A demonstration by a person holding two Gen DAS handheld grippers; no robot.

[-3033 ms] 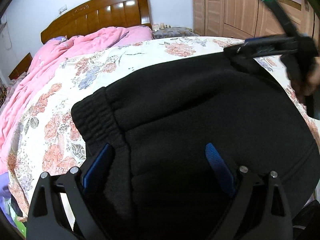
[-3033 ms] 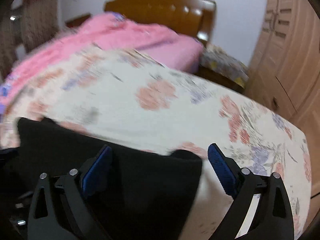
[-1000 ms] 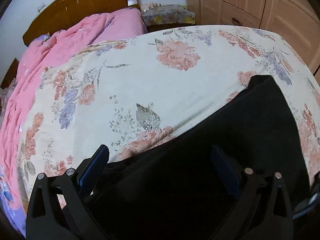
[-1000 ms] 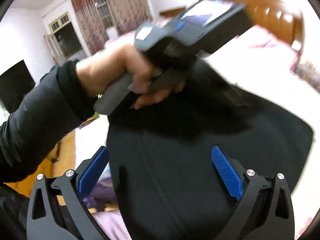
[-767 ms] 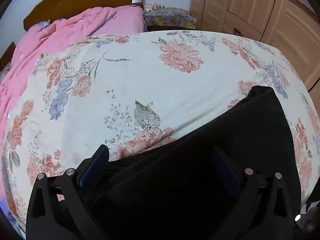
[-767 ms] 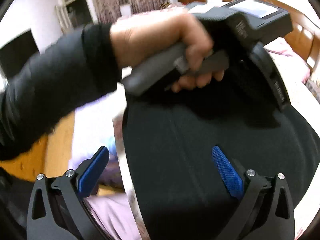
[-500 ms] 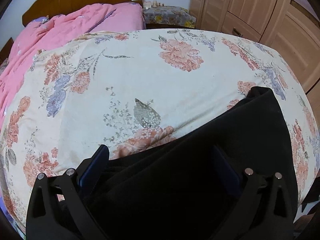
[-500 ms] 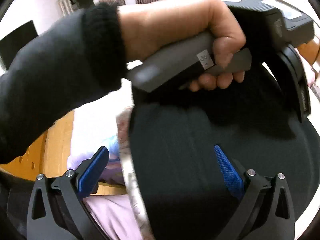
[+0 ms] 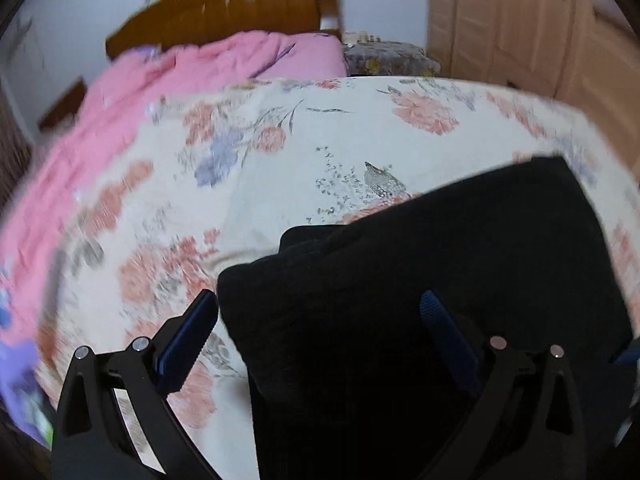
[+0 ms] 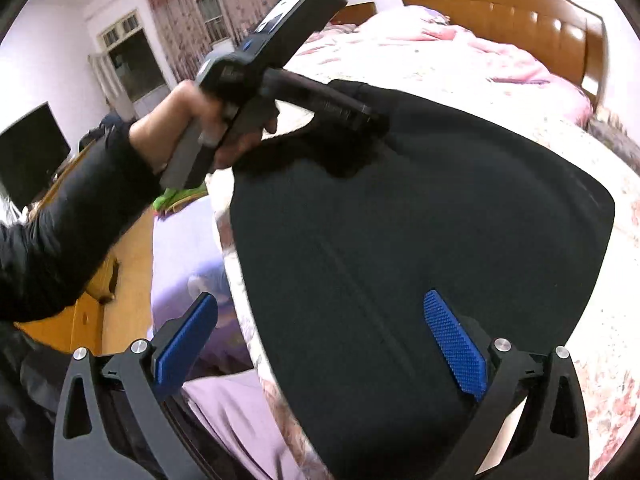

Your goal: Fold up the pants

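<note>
Black pants (image 9: 420,300) lie folded on floral bedspread (image 9: 320,140). Left gripper (image 9: 320,332): fingers wide apart, holding nothing, pants' corner between them at 12 o'clock. Right gripper (image 10: 320,336): fingers wide apart, empty, above pants' edge.

Black hand-held gripper (image 10: 320,344) with blue ridged pads (image 10: 454,346) (silver screws), bare-skinned hand (image 10: 188,128), black sleeve (image 10: 60,216)

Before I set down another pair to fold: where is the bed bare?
Bare floral sheet lies between the pink quilt and the pants, up toward the headboard. The near edge is crowded by pants and both grippers.
</note>
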